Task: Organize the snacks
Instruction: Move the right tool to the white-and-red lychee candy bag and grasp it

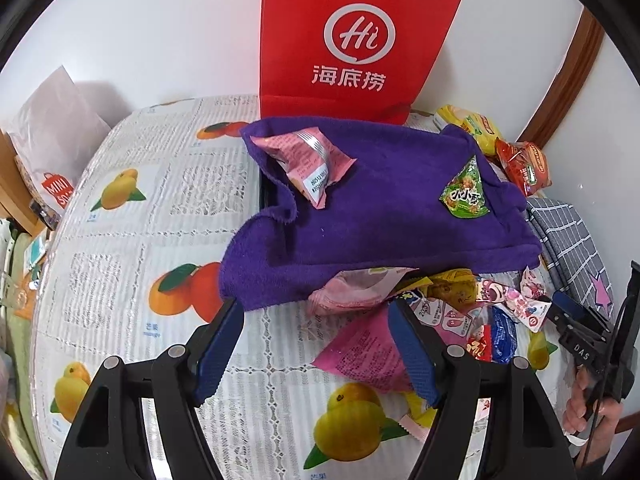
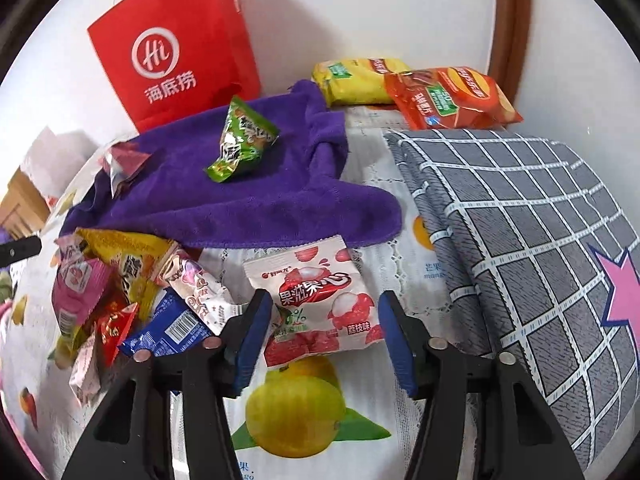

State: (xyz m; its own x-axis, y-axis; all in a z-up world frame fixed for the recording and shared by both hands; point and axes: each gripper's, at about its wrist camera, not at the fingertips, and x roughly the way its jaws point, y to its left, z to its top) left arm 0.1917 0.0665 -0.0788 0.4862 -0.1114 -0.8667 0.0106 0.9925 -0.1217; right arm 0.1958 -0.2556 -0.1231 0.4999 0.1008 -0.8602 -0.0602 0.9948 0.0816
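Observation:
A purple towel lies over something on the table, with a pink packet and a green packet on it. A heap of small snack packets lies at its near edge. My left gripper is open, just above the table beside a pink packet. My right gripper is open, its fingers on either side of a white lychee candy packet. The heap lies to its left, and the green packet sits on the towel.
A red paper bag stands against the wall behind the towel. Yellow and orange chip bags lie at the back right. A grey checked cushion fills the right side. The fruit-print tablecloth covers the table; a white bag stands far left.

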